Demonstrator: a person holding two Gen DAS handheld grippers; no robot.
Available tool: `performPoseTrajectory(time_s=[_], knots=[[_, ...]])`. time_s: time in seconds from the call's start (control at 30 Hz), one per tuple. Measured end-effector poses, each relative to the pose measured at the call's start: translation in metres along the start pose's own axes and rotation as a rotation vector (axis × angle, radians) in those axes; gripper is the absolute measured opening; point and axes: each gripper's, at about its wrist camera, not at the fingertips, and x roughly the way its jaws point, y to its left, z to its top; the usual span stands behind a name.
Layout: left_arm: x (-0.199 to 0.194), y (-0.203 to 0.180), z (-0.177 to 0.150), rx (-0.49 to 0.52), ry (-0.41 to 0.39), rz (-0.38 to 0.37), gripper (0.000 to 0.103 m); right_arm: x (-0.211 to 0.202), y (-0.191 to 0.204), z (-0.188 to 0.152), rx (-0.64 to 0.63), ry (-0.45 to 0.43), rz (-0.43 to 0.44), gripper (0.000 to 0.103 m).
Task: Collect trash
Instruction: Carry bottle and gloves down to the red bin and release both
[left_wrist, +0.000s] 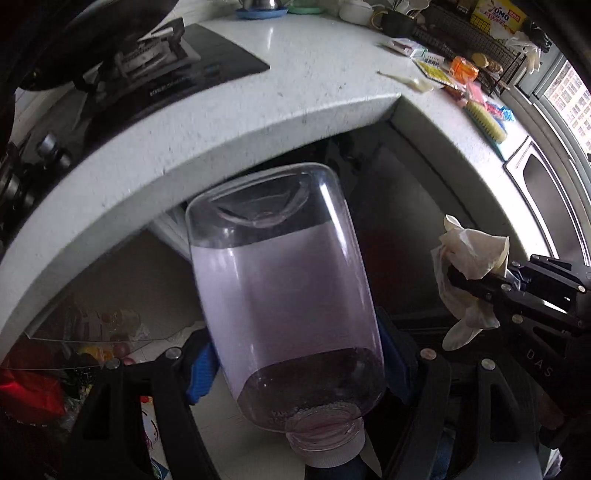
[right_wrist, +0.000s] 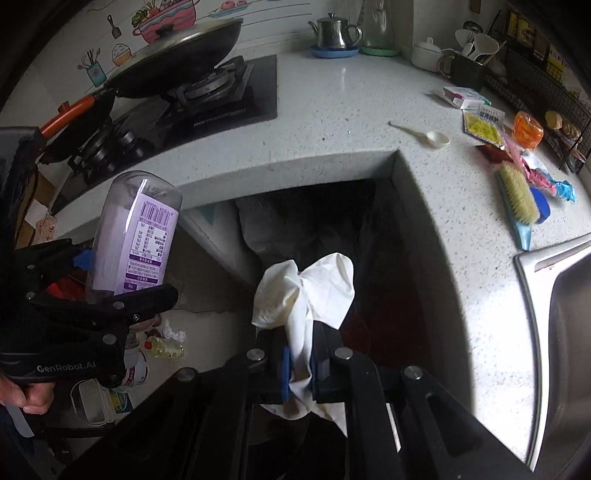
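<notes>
Bottle (left_wrist: 284, 295) sits clamped in my left claw (left_wrist: 295, 365), base forward; my right claw (right_wrist: 301, 365) pinches a crumpled glove (right_wrist: 306, 295), both over the dark bin opening (right_wrist: 332, 221) directly below the countertop (right_wrist: 332, 110).

black tool (right_wrist: 301, 369), blue pads (right_wrist: 285, 373)

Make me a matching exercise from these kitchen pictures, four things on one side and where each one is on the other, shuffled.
Things:
1. clear plastic bottle with purple label
2. crumpled white glove
3. white plastic spoon
4. black wok

Places:
A. on the gas stove
B. in the right tongs
C. lying on the white speckled countertop
D. in the left tongs

Pairs: 1-D, 2-B, 3-C, 4-A
</notes>
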Motion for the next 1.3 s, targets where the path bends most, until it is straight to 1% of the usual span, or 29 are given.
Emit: performPoseTrajectory(time_s=[0.07, 0.13, 0.23, 0.4, 0.47, 0.63, 0.7, 0.73, 0.87, 0.93, 1.03, 1.13, 1.2, 1.23, 1.3], knots=[[0.031, 0.003, -0.014, -0.004, 0.029, -0.014, 0.072, 0.03, 0.003, -0.015, 0.003, 0.025, 0.008, 0.007], [0.063, 0.005, -0.024, 0.0, 0.046, -0.034, 0.072, 0.061, 0.002, -0.028, -0.001, 0.038, -0.013, 0.007], [0.112, 0.001, -0.034, 0.031, 0.068, -0.029, 0.072, 0.109, -0.013, -0.043, 0.024, 0.058, -0.031, 0.007], [0.186, -0.005, -0.044, 0.042, 0.09, -0.058, 0.072, 0.175, -0.045, -0.06, 0.053, 0.083, -0.069, 0.007], [0.217, -0.008, -0.045, 0.055, 0.102, -0.054, 0.072, 0.203, -0.057, -0.068, 0.058, 0.094, -0.088, 0.007], [0.292, -0.015, -0.051, 0.07, 0.128, -0.084, 0.072, 0.276, -0.079, -0.085, 0.068, 0.127, -0.127, 0.007], [0.319, -0.016, -0.052, 0.08, 0.14, -0.083, 0.072, 0.3, -0.09, -0.094, 0.08, 0.131, -0.135, 0.007], [0.332, -0.017, -0.053, 0.086, 0.143, -0.081, 0.072, 0.31, -0.089, -0.096, 0.083, 0.131, -0.143, 0.007], [0.371, -0.018, -0.058, 0.114, 0.161, -0.095, 0.072, 0.346, -0.103, -0.108, 0.087, 0.143, -0.152, 0.007], [0.385, -0.019, -0.061, 0.132, 0.165, -0.085, 0.072, 0.36, -0.108, -0.111, 0.089, 0.153, -0.157, 0.007], [0.407, -0.023, -0.068, 0.144, 0.172, -0.107, 0.072, 0.378, -0.113, -0.116, 0.09, 0.171, -0.158, 0.007], [0.422, -0.025, -0.07, 0.153, 0.191, -0.101, 0.072, 0.393, -0.117, -0.122, 0.081, 0.18, -0.164, 0.007], [0.429, -0.028, -0.068, 0.148, 0.207, -0.11, 0.072, 0.399, -0.119, -0.122, 0.082, 0.19, -0.168, 0.007], [0.433, -0.029, -0.067, 0.149, 0.208, -0.112, 0.073, 0.395, -0.118, -0.123, 0.08, 0.192, -0.172, 0.007], [0.434, -0.029, -0.068, 0.165, 0.204, -0.102, 0.073, 0.401, -0.12, -0.121, 0.079, 0.191, -0.171, 0.008]])
